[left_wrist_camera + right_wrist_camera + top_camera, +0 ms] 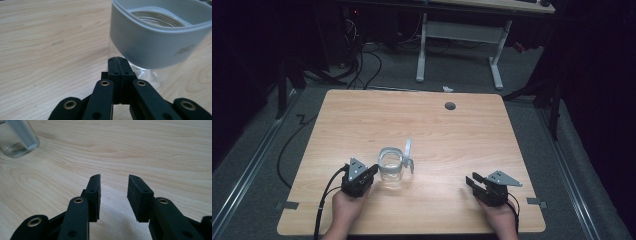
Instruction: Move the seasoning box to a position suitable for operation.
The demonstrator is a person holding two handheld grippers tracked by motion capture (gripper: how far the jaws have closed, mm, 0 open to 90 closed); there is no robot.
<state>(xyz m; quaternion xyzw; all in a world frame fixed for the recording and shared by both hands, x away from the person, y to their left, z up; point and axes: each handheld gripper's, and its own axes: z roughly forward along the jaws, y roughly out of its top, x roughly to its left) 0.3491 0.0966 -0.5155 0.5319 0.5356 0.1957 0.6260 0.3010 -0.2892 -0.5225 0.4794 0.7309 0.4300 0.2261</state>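
One clear glass jar w/ grey square collar is sitting mid-frame on the light wood table. Left gripper is resting beside it, jaws pressed together, empty. Right gripper, lower right, is gaping partway, holding nothing.

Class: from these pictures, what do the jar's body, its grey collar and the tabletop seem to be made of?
Jar body: clear, probably glass; the table shows through it.
Grey collar: matte, smooth, likely plastic or silicone.
Tabletop: light wood-grain, possibly laminate; grain lines visible.

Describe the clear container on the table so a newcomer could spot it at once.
On the wooden table, look near the front edge, just ahead of the left gripper. There stands a clear glass jar with a grey collar and its flip lid raised, the only object on the tabletop.
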